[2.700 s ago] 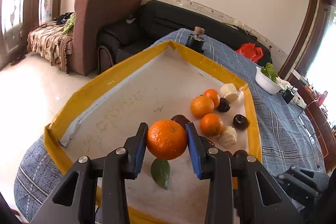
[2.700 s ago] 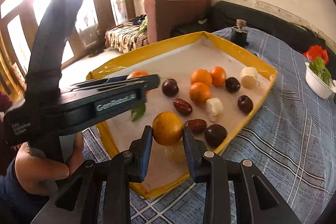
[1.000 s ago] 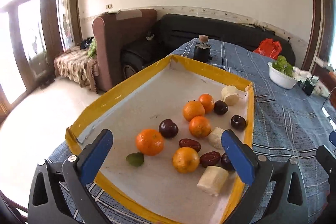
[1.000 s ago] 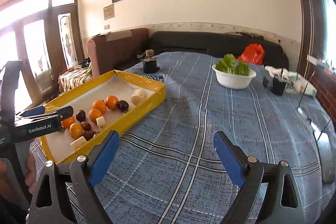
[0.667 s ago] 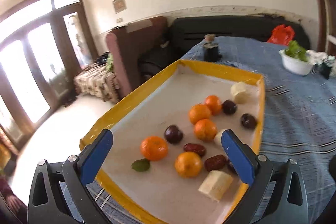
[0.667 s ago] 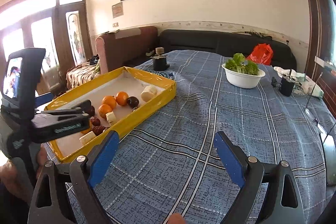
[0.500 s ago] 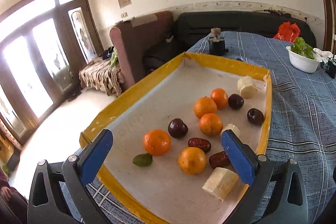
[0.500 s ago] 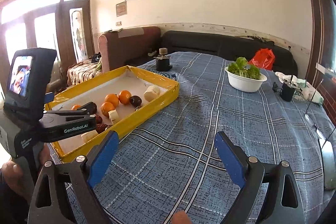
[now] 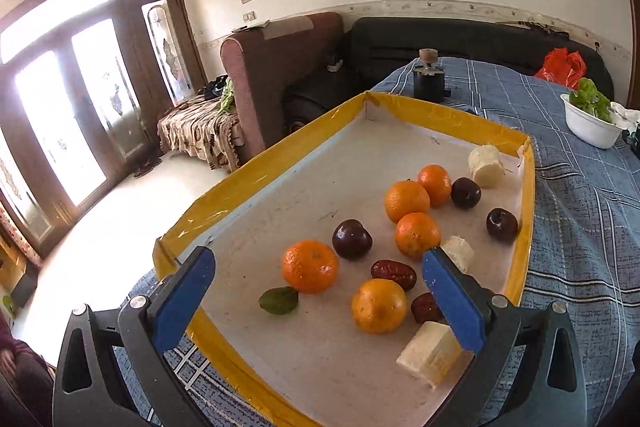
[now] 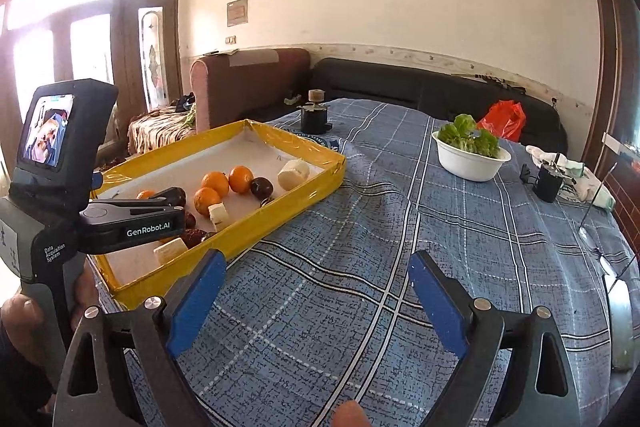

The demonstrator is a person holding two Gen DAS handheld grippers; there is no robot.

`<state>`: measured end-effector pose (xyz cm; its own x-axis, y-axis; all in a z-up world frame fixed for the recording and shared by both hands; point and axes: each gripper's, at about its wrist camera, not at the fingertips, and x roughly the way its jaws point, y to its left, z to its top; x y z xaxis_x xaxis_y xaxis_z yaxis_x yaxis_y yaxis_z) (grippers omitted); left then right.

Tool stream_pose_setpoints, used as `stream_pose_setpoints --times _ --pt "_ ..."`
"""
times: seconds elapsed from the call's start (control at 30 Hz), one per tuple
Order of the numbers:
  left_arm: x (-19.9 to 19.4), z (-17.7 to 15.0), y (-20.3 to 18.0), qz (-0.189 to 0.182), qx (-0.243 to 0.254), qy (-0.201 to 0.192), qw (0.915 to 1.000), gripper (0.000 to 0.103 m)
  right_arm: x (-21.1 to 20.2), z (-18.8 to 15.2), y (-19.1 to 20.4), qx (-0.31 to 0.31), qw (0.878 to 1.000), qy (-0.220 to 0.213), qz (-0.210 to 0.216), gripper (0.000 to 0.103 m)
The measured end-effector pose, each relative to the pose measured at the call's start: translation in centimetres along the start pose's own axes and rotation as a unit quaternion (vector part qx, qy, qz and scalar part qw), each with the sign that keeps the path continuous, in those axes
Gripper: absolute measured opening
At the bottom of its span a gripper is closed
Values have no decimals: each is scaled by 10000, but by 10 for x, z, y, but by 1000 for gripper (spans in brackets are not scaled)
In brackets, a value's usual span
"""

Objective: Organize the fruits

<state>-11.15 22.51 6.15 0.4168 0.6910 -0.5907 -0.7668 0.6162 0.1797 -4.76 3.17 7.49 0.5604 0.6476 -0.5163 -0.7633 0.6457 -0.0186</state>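
- Left wrist view: the left tool (image 9: 318, 291) has its blue-padded jaws spread wide with nothing between them, held above the near end of the yellow-rimmed tray (image 9: 256, 179).
- Straight ahead of it, between the jaws, a leafy orange (image 9: 309, 266) lies beside a green leaf (image 9: 279, 300), with a second orange (image 9: 379, 305) a little to the right.
- Further ahead are a dark plum (image 9: 352, 239), a red date (image 9: 393, 273) and a cluster of three oranges (image 9: 407, 201).
- A pale banana piece (image 9: 432, 353) lies partly under the right jaw.
- Right wrist view: the right tool (image 10: 316, 301) is wide open and empty, above the blue checked cloth on the bench (image 10: 400, 227).
- The tray (image 10: 304, 195) lies ahead and to its left; the fruits are all inside it.
- A white bowl of greens (image 10: 470, 157) stands far ahead to the right.
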Motion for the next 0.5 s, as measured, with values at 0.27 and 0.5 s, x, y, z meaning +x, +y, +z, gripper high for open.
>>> stream_pose_setpoints --times 0.27,0.5 --pt "0 0 0 55 -18 10 10000 103 -1 0 -1 -10 10000 -8 -12 96" --pt "1 0 0 83 -31 21 10000 103 -1 0 -1 -10 10000 -10 -15 96"
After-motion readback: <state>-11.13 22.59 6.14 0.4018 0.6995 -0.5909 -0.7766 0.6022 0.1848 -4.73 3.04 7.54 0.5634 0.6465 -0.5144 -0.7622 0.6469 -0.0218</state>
